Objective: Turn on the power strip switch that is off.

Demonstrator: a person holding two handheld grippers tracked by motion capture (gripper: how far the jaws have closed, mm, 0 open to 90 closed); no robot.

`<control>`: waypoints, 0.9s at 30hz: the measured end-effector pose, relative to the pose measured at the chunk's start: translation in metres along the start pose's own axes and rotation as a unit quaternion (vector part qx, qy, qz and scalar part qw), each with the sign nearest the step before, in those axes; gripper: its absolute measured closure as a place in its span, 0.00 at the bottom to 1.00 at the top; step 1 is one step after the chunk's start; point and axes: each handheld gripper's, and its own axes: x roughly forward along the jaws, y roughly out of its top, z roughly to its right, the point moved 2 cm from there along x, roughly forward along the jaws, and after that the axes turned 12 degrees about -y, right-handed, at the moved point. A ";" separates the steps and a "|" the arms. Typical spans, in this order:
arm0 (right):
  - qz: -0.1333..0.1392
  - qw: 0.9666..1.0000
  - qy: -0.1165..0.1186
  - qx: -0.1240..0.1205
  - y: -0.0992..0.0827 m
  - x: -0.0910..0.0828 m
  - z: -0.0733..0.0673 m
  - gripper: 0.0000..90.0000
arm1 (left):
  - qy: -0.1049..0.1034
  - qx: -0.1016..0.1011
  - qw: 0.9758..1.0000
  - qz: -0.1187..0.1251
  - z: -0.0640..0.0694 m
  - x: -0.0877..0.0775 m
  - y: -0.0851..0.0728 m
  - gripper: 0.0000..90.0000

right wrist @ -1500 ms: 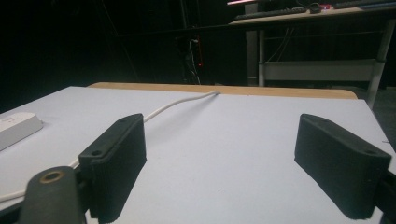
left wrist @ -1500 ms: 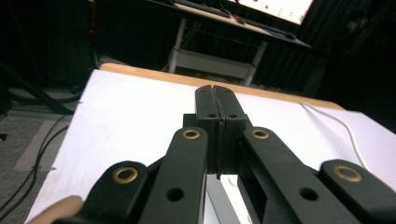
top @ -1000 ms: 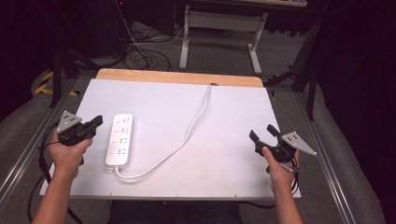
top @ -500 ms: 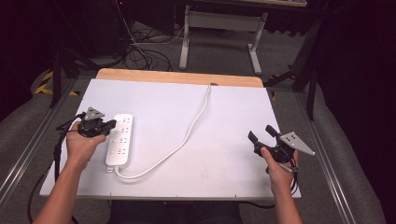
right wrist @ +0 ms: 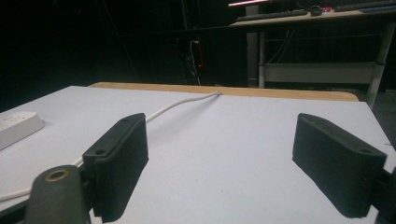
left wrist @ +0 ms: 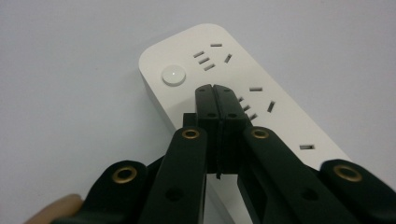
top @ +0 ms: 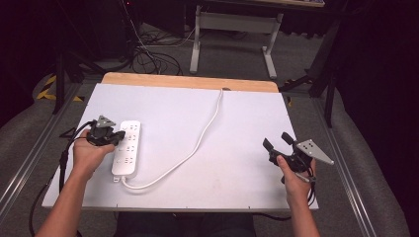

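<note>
The left gripper [left wrist: 216, 100], jaws together, has swung over the power strip [top: 126, 148], seemingly toward its button [left wrist: 173, 75]; the right gripper [top: 279, 142] waits, jaws apart.

Left claw [left wrist: 216, 100] covers the strip's [left wrist: 243, 84] middle sockets; strip's far end cut off at frame edge. Cord [top: 197, 143] drops out of sight past the table [top: 197, 81] back edge.
</note>
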 end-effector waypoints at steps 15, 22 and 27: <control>0.002 1.000 -0.002 0.002 0.001 -0.001 0.000 0.21 | 0.008 -0.003 1.000 -0.003 0.002 0.002 -0.001 1.00; 0.006 1.000 -0.003 0.003 0.001 -0.003 0.001 0.21 | 0.005 -0.018 1.000 -0.001 0.001 0.003 -0.002 1.00; 0.008 1.000 -0.003 0.004 0.002 -0.003 0.001 0.21 | 0.013 -0.012 1.000 -0.009 0.002 0.005 -0.001 1.00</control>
